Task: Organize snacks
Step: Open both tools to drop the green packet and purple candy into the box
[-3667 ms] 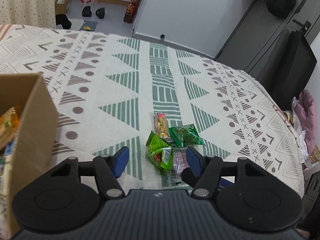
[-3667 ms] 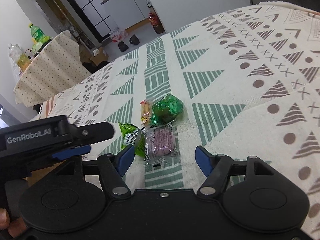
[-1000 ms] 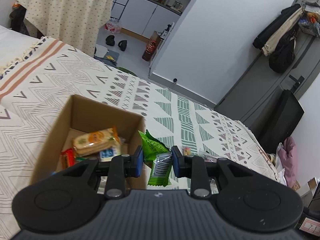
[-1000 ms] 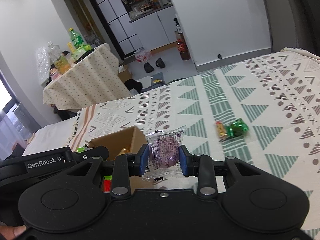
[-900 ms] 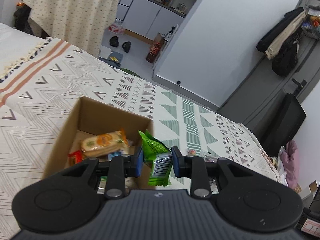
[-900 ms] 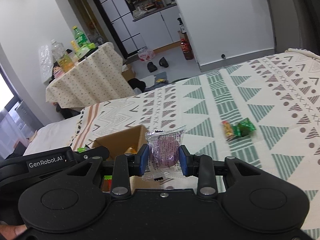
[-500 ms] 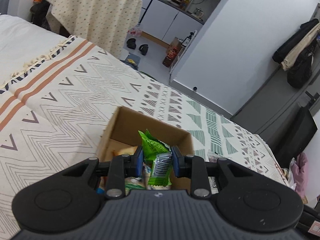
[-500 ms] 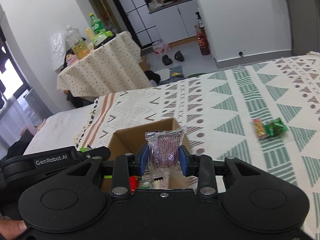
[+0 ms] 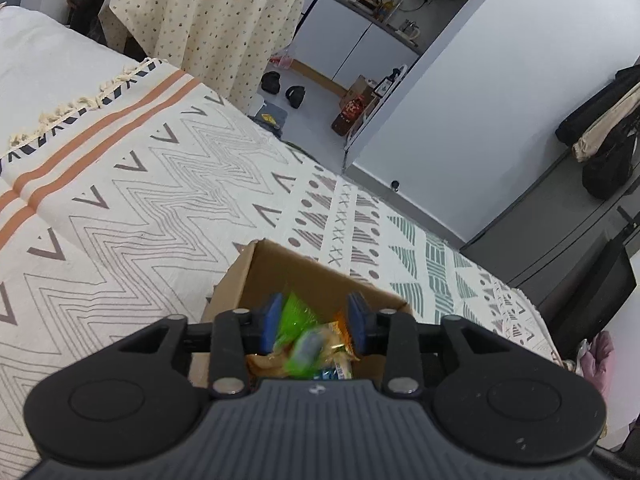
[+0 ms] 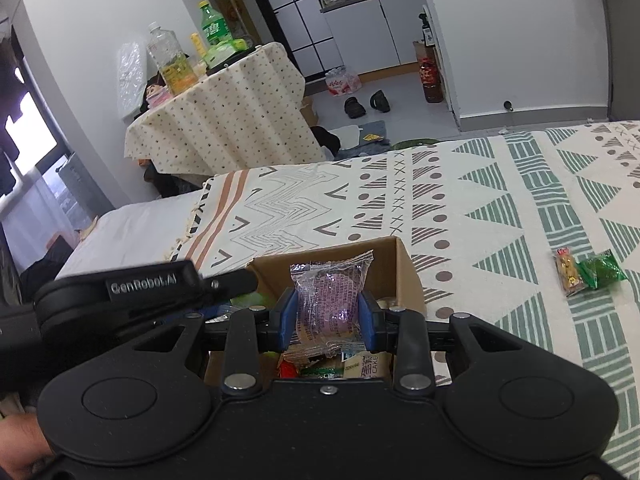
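My right gripper [image 10: 327, 316] clamps the purple snack packet [image 10: 329, 305] between both blue pads, held above the open cardboard box [image 10: 406, 270]. My left gripper [image 9: 314, 322] stands parted over the same box; the blurred green snack packet [image 9: 300, 340] sits between the pads, free of the right one. Two more snacks [image 10: 586, 274] lie on the patterned blanket [image 10: 500, 208].

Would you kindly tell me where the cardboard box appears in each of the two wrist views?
Left wrist view: the cardboard box sits lower centre, just beyond the left gripper.
Right wrist view: the box is lower centre, behind the purple snack packet in the right gripper.
Shared landmark: the dotted tablecloth across the room.
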### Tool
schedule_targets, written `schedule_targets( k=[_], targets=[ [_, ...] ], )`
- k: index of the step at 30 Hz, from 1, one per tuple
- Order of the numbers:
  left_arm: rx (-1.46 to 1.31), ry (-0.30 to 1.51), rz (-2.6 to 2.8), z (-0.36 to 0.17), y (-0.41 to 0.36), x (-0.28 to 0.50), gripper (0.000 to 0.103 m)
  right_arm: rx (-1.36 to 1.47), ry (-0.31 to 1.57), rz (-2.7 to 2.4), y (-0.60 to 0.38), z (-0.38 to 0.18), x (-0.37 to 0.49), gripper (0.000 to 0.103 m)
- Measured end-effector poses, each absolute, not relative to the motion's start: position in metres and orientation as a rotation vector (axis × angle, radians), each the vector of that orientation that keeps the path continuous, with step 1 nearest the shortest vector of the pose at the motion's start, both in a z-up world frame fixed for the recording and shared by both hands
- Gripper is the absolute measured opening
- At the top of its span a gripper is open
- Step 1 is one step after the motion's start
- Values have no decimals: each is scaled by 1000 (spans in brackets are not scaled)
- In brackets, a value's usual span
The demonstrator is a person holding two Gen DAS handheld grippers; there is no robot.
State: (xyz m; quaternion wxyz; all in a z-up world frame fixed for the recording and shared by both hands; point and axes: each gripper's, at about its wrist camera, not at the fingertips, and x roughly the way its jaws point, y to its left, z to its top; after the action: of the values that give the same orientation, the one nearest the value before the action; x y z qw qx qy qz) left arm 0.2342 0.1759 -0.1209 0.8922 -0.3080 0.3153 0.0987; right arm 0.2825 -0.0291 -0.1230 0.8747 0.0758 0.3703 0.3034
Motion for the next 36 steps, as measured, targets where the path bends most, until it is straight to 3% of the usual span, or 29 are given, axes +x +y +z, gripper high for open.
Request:
schedule_targets(
  k=[2,10,13,14,15,20,22,27,36],
  targets=[
    [-631,650,217,-121,174,232,53,161,778,635,-30,-124,284,32],
    [-615,657,264,-117,174,216,55,190,807,656,-31,-126,282,32],
    [-613,660,270,-114,173,211,57,191,808,686,-30,-122,278,42],
    [-609,659,268,-113,172,209,59,191,803,683,-31,-120,277,55],
    [-604,658,268,-112,171,208,60,196,792,676,-34,-119,276,58],
    [-579,656,287,-108,162,206,81,211,784,632,-54,-117,276,58],
    [-559,672,288,-109,155,208,83,215,785,606,-66,-118,275,58],
    [-524,709,235,-110,130,213,85,217,785,541,-98,-124,270,65],
    [-474,716,177,-107,94,224,87,242,801,451,-145,-137,276,65]
  ],
)
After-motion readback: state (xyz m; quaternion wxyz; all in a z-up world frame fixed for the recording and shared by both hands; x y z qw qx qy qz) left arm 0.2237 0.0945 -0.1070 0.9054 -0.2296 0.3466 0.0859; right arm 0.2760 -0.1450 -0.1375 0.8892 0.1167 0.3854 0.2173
